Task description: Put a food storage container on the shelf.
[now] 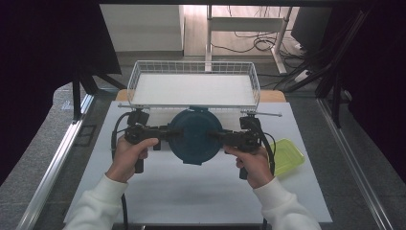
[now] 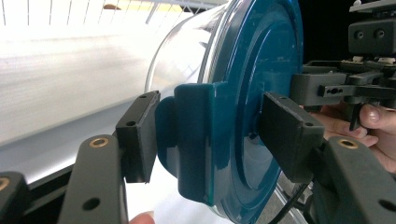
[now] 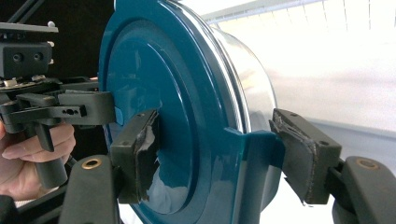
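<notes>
Two grippers, left gripper (image 1: pixel 168 132) and right gripper (image 1: pixel 214 135), clamping one teal-lidded container (image 1: pixel 196 128).

Teal lid (image 1: pixel 196 136) on a clear container (image 2: pixel 187 56) (see-through wall), 2 black tongs, a white wire basket (image 1: pixel 194 67), a yellow-green tray (image 1: pixel 287 155), a white worktop (image 1: pixel 191 191) and white sleeves (image 1: pixel 95 201).
</notes>
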### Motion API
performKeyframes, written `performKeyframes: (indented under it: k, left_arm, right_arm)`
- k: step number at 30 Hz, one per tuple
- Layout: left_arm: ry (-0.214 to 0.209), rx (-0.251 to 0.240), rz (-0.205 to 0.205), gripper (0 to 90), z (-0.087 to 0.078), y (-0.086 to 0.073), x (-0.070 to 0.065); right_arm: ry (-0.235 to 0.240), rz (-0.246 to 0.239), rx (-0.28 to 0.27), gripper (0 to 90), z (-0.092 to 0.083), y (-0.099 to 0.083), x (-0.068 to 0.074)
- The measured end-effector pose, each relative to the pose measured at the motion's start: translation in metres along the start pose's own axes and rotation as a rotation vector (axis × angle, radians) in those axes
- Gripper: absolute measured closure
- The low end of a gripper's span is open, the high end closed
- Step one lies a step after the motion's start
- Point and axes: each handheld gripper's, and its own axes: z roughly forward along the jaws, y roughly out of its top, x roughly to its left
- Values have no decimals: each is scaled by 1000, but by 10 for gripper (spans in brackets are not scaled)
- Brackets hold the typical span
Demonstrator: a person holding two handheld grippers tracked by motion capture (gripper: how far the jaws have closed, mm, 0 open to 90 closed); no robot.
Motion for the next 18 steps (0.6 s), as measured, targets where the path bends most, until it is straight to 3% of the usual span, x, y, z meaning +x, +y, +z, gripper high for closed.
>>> performKeyframes:
  k: [18]
  left_arm:
    - [-2,-19,30,397,-10,28,-11]
  right_arm:
    - [3,-21,-15,340,-9,27,12]
